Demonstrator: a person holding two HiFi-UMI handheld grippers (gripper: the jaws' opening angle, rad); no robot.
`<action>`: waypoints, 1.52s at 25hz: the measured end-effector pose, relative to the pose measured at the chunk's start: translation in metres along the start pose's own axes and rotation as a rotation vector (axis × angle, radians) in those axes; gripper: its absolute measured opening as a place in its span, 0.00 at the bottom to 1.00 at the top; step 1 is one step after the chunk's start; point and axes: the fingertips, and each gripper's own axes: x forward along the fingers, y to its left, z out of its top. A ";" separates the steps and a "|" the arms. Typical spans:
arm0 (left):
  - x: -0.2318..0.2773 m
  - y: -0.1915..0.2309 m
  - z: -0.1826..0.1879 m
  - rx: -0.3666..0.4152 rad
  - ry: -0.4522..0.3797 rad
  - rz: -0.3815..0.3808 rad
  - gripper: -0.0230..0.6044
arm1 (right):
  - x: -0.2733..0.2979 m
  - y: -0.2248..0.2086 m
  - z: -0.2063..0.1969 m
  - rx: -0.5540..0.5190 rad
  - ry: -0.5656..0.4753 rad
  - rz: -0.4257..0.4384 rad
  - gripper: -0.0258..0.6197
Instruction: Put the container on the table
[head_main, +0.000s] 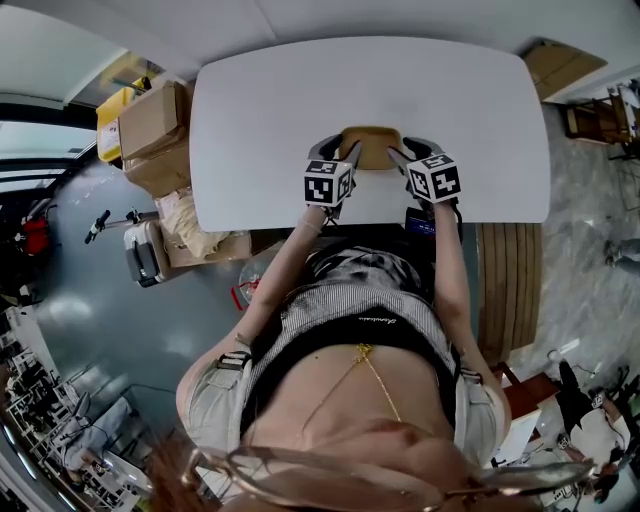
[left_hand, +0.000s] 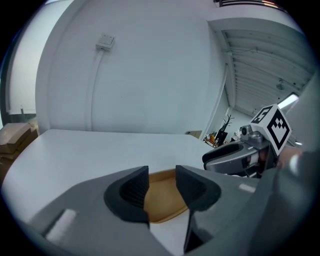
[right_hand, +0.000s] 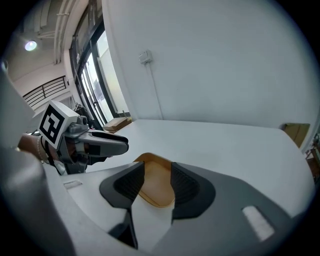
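White oval tabletop (head_main: 280, 100) carries the shallow tan plastic container (head_main: 370, 148), lying flat close to the table's near edge. The left gripper (left_hand: 162, 185) and right gripper (right_hand: 157, 181) flank it, pointing inward. Both have their jaws released, and the container's rim shows in each gap, unclamped. Brown cardboard boxes (head_main: 152, 125) crowd the table's left end; a wooden slatted panel (head_main: 510, 285) sits by its right near corner.

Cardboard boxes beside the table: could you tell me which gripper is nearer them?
Left. The left gripper is at the container's side facing the cardboard boxes; the right gripper is at its far side.
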 end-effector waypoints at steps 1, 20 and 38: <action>-0.001 -0.001 0.002 0.002 -0.006 -0.006 0.29 | -0.002 0.002 0.003 -0.002 -0.008 0.002 0.32; -0.034 -0.032 0.087 0.056 -0.232 -0.053 0.04 | -0.055 0.015 0.073 -0.088 -0.306 -0.077 0.08; -0.078 -0.054 0.133 0.117 -0.396 -0.067 0.04 | -0.109 0.037 0.124 -0.179 -0.520 -0.120 0.08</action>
